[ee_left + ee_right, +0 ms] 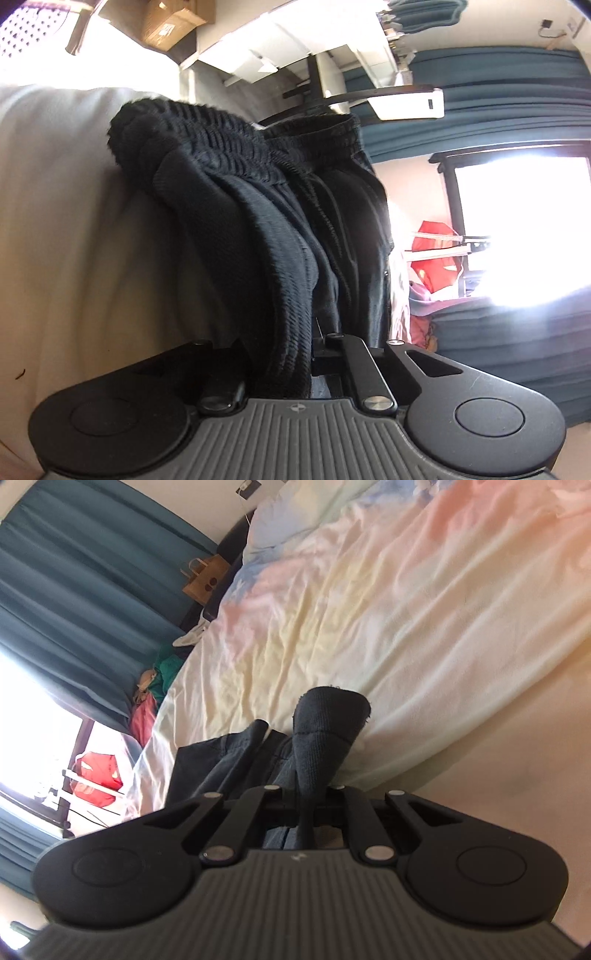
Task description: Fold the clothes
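A black garment with a ribbed elastic waistband [236, 155] fills the middle of the left wrist view and hangs bunched in the air. My left gripper [291, 365] is shut on its fabric; the fingertips are hidden by the cloth. In the right wrist view the same black garment [325, 731] sticks up from my right gripper [306, 805], which is shut on a fold of it, just above the bed. More of the cloth [214, 764] trails to the left.
A bed with a pastel, wrinkled sheet [388, 602] lies under the right gripper. Teal curtains [74, 590] and a bright window [517, 229] stand behind. A red item [96, 779] hangs by the window. A white surface [55, 221] lies left of the left gripper.
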### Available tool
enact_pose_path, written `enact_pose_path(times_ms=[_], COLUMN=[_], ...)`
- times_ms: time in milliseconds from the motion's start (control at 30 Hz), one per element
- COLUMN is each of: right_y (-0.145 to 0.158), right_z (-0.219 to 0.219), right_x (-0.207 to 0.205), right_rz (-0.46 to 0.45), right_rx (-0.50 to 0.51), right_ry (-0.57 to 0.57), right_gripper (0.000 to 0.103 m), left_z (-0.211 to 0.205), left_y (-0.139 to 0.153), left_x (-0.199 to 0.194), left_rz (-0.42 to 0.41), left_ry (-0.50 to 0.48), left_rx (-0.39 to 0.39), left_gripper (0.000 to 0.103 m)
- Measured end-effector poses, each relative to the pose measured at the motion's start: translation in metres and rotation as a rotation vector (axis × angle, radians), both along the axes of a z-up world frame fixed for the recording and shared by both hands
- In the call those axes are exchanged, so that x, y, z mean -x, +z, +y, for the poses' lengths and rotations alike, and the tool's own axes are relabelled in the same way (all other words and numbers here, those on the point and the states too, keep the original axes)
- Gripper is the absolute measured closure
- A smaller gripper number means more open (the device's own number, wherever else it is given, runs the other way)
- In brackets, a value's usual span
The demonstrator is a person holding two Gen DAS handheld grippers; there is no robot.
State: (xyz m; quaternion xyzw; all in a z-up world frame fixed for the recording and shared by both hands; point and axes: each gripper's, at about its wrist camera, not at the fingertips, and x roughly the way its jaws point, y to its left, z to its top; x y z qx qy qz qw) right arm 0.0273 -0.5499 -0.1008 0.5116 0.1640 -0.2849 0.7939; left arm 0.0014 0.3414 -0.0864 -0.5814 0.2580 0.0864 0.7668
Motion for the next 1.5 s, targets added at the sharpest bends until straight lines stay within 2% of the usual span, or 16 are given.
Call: enact_pose_path(times_ms=[133,267,333,433,500,600,733,833,967,1067,1200,1267,1333,1367,1433,1500], right_y=[0.021,0.043,0.05,0.065,0.077,0.089,0.087,0.067,0.029,-0.002,-0.022,-0.016,-0.008,-0.003,0.01,0.023], right_z=[0.013,0.017,0.012,0.004,-0.001,-0.012,-0.016,-0.013,-0.01,-0.013,-0.019,-0.022,-0.026,-0.028,-0.029,-0.029], right_x=[0.02,0.034,0.026,-0.008,-0.047,-0.119,-0.228,-0.3,-0.373,-0.397,-0.402,-0.396,-0.387,-0.38,-0.353,-0.326], right_rz=[-0.038,-0.049,-0.053,-0.045,-0.042,-0.048,0.035,0.134,0.257,0.308,0.318,0.288,0.252,0.222,0.155,0.089], right_rx=[0.042,0.105,0.107,0.107,0.097,0.055,0.116,0.184,0.233,0.217,0.164,0.149,0.129,0.112,0.115,0.119], right_ry=[-0.025,-0.039,-0.029,-0.013,0.004,0.013,0.029,0.055,0.076,0.081,0.093,0.117,0.155,0.182,0.216,0.248], right_gripper=[0.096,0.096,0.096,0.096,0.096,0.096,0.096,0.096,0.096,0.096,0.093,0.09,0.081,0.075,0.07,0.05], left_z=[-0.012,-0.019,-0.016,-0.012,-0.014,-0.02,-0.029,-0.036,-0.043,-0.043,-0.047,-0.046,-0.045,-0.045,-0.044,-0.041], left_y=[0.029,0.055,0.066,0.089,0.107,0.112,0.117,0.088,0.036,0.001,-0.009,-0.004,0.006,0.013,0.028,0.04], left_x=[0.02,0.03,0.024,-0.017,-0.052,-0.15,-0.285,-0.372,-0.455,-0.491,-0.505,-0.505,-0.502,-0.496,-0.477,-0.454], left_rz=[-0.079,-0.108,-0.099,-0.094,-0.097,-0.054,0.006,0.082,0.206,0.28,0.297,0.275,0.244,0.221,0.17,0.133], left_ry=[-0.007,-0.029,-0.038,-0.029,-0.031,-0.056,-0.092,-0.088,-0.091,-0.107,-0.143,-0.179,-0.224,-0.23,-0.216,-0.207], left_rx=[-0.087,-0.107,-0.083,-0.059,-0.082,-0.156,-0.256,-0.301,-0.334,-0.346,-0.362,-0.35,-0.339,-0.338,-0.339,-0.345], left_gripper=[0.096,0.096,0.097,0.097,0.097,0.096,0.096,0.096,0.096,0.095,0.09,0.079,0.05,0.043,0.018,0.01])
